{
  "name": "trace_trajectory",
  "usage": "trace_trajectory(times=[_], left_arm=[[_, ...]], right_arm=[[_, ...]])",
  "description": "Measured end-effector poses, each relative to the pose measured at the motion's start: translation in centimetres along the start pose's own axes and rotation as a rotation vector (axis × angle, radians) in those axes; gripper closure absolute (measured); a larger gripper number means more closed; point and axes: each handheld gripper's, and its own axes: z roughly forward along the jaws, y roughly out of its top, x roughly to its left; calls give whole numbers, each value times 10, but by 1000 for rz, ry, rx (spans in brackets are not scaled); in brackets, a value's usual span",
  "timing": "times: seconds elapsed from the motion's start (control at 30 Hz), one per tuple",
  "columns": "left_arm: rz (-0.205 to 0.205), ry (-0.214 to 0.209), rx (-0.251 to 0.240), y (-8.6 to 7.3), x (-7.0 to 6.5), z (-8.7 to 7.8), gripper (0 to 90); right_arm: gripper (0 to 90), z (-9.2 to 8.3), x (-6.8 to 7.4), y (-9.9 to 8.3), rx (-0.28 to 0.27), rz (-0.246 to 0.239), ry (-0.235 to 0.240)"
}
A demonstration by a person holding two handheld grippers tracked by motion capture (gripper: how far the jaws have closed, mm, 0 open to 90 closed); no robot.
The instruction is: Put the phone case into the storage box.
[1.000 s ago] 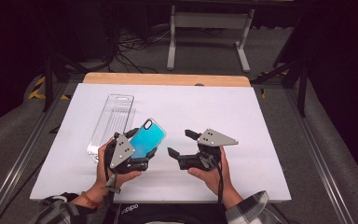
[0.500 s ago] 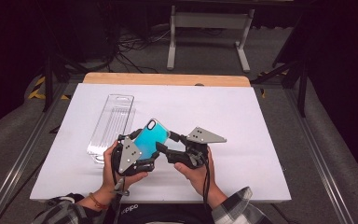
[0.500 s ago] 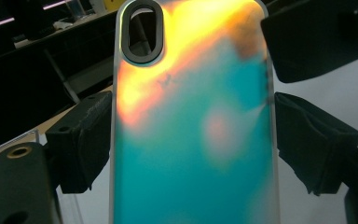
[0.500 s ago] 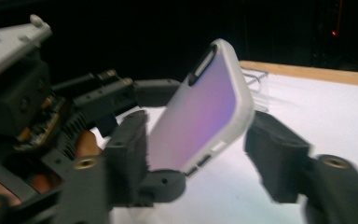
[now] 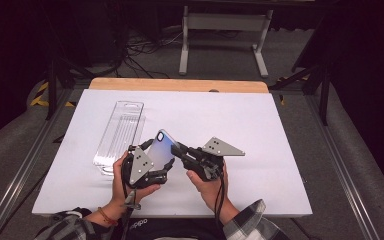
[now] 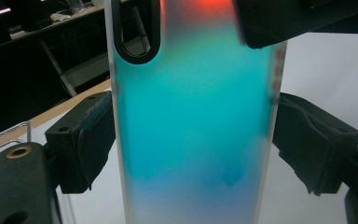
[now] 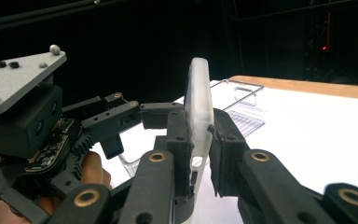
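Phone case (image 5: 161,150), teal, held just beside the clear tray (image 5: 118,136): left gripper (image 6: 193,140) pinches its sides; right gripper (image 7: 200,149), jaws just closing, clamps its edge.

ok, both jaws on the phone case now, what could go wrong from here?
1. The phone case is held off the table by the left gripper across its width and the right gripper on one thin edge; the jaws have just been closing there. Uneven pulling may flex or twist it.
2. That edge grip looks shallow, so it could slip.
3. The clear plastic packaging lies close by and could get knocked.
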Motion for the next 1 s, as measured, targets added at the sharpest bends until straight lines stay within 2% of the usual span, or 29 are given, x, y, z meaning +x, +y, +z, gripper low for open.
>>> trace_trajectory(times=[0.2,0.33,0.47,0.53,0.6,0.7,0.77,0.83,0.87,0.9,1.0], left_arm=[[-8,-12,-5,0,0,2,168],[0,-25,-22,2,1,1,166],[2,-54,-31,1,4,0,163],[3,-68,-45,0,5,-2,192],[13,-72,-38,0,7,-3,182],[10,-97,-52,-1,11,-5,167],[17,-132,-59,-2,16,-8,152],[23,-139,-61,-2,19,-10,145],[27,-170,-61,-2,22,-12,141],[46,-161,-58,-2,27,-16,140],[30,-174,-58,-3,39,-23,131]], right_arm=[[815,-2,2,1,4,-23,0],[816,-3,4,3,3,-45,5],[816,-5,4,5,5,-71,0],[817,-6,2,6,4,-80,-8],[818,-7,-1,8,2,-88,-17],[817,-10,-6,10,-1,-95,-25],[817,-11,-10,12,2,-110,-32],[817,-12,-12,13,-1,-113,-32],[817,-12,-15,14,-2,-118,-33],[817,-13,-18,16,-2,-124,-40],[817,-13,-24,19,0,-137,-41]])
